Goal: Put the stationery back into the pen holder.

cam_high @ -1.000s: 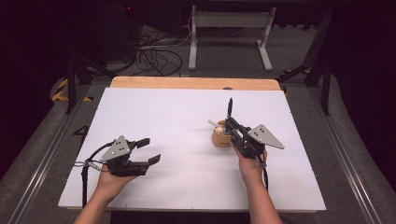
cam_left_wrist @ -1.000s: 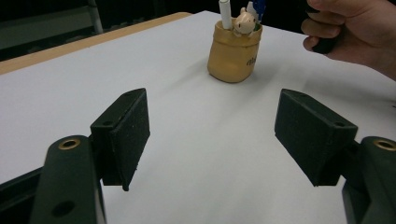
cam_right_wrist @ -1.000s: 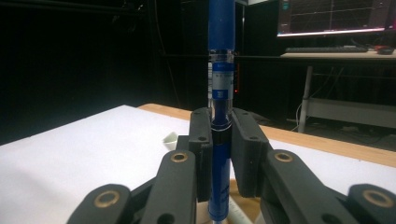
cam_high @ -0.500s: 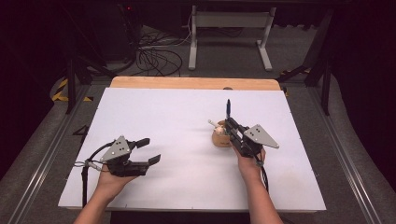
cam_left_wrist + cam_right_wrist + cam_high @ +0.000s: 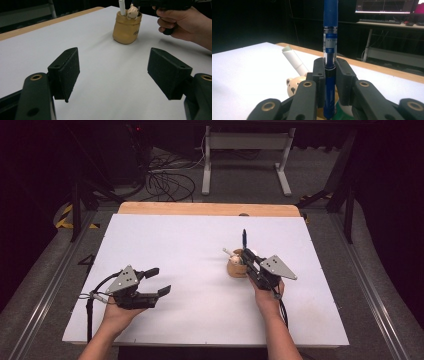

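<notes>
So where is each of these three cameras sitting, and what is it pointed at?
High view: above the person's side, looking forward and down on the table; both forearms show, left gripper open.
Left gripper view: rides the left gripper, looking across the table at the tan pen holder; its open pads and the other hand show.
Right gripper view: rides the right gripper, clamped on an upright blue pen.
All three share the pen holder.

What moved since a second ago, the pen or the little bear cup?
Hardly anything changed. The right gripper keeps the blue pen clamped upright over the tan cup; it may have shifted very slightly. The left gripper stays open and empty on the white table.
</notes>
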`<state>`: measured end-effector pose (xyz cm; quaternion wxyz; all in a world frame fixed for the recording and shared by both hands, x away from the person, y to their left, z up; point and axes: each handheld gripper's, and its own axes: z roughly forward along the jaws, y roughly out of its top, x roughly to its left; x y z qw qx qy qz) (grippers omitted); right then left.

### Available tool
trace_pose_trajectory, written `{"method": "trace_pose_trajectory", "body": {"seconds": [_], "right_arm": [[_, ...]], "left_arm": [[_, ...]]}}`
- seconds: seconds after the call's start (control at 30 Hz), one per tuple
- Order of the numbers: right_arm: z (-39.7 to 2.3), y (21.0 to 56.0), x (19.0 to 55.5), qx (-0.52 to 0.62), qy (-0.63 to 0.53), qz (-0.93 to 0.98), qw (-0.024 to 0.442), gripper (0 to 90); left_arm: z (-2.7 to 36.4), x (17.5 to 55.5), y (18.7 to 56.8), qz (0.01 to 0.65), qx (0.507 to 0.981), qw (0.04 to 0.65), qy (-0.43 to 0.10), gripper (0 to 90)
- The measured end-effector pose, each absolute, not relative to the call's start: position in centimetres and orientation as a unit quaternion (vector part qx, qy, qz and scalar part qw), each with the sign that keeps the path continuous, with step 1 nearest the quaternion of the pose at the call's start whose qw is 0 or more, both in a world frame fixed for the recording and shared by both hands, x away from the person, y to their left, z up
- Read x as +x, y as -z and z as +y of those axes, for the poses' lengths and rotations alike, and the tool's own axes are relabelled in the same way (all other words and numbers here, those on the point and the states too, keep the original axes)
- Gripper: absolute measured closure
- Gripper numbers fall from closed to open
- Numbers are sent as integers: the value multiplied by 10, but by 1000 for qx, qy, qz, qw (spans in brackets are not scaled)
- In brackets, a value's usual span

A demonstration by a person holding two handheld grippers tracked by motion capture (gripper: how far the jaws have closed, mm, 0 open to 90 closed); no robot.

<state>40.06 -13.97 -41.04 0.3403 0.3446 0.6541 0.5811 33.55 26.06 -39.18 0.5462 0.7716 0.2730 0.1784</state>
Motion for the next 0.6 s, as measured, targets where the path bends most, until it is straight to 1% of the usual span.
{"method": "trace_pose_trajectory", "body": {"seconds": [0.6], "right_arm": [[-139,414,398,347,-566,665,341,781]], "left_arm": [[265,336,391,280,769,546,-182,259]]}}
